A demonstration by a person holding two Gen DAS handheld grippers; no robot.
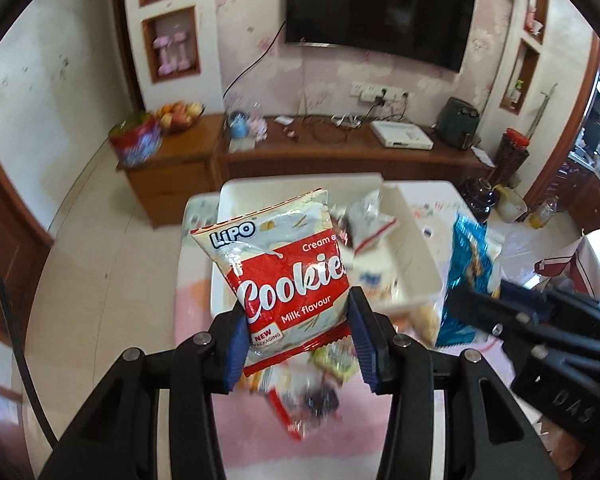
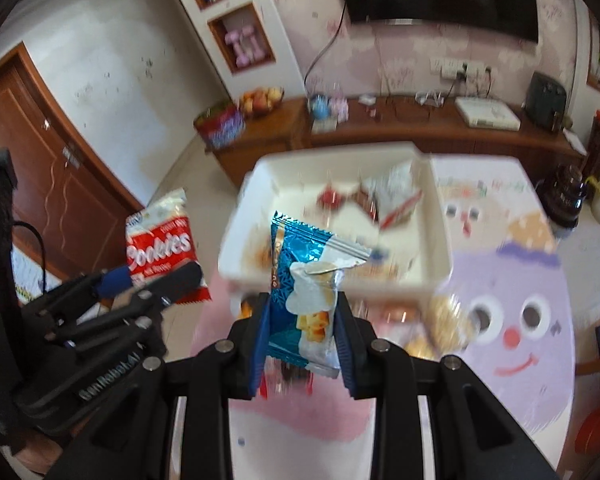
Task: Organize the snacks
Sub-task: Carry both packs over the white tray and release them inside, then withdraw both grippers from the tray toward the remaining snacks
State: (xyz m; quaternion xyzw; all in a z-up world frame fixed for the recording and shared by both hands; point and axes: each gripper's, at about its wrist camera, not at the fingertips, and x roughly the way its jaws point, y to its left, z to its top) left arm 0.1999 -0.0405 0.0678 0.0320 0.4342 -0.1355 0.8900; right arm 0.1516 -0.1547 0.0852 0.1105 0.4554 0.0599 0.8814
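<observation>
My left gripper [image 1: 298, 334] is shut on a red and white Lipo cookies packet [image 1: 284, 268], held in the air above the table; the same cookies packet [image 2: 162, 242] shows at the left of the right wrist view. My right gripper [image 2: 302, 342] is shut on a blue and white snack packet [image 2: 310, 300], which appears as the blue packet [image 1: 466, 276] at the right of the left wrist view. Beyond both stands a white bin [image 1: 414, 236], also seen as the white bin [image 2: 440, 224], with a few wrapped snacks [image 2: 392, 196] inside. Several loose snacks [image 1: 312, 392] lie on the table below.
The table wears a pink and lilac cloth with a cartoon face [image 2: 512, 320]. A dark pot [image 2: 568, 196] and jars stand at its far right. Behind are a wooden TV cabinet [image 1: 340, 152], a fruit bowl [image 1: 178, 114] and a wall television [image 1: 380, 8].
</observation>
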